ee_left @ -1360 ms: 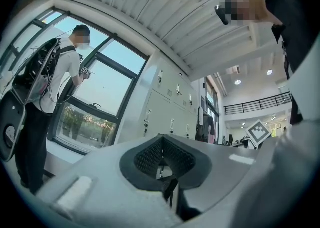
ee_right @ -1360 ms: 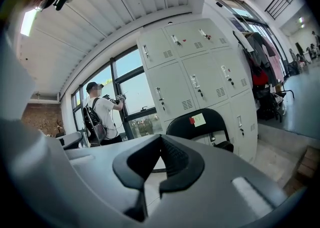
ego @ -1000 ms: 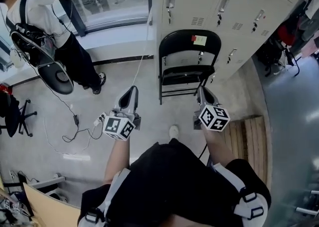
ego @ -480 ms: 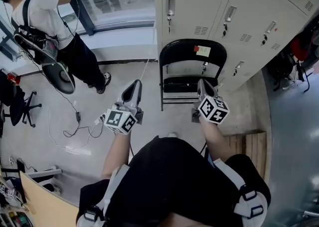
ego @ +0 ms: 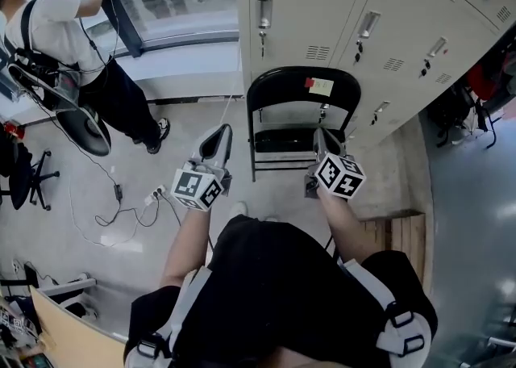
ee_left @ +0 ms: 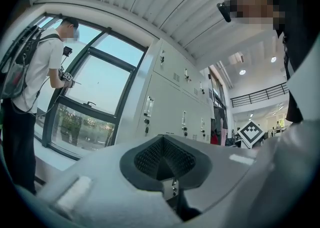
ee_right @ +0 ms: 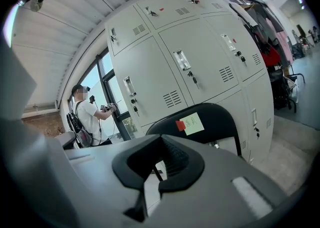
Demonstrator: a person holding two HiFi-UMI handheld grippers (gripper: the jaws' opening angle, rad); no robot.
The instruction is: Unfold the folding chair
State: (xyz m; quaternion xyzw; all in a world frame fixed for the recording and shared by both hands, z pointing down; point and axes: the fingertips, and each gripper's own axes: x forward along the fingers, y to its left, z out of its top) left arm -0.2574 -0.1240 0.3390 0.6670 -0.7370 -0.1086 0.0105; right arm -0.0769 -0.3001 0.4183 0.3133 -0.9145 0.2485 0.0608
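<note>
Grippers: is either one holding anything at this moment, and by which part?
Nothing is held. The left gripper and the right gripper are both shut and empty; the folding chair stands ahead, untouched.

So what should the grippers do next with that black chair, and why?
Probably open the right gripper and move it to the chair. Both it and the left gripper are shut and empty, and the chair stands folded against the lockers, not yet held.

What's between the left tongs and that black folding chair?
Just bare grey floor, seen in the head view, between the left tongs and the folding chair.
</note>
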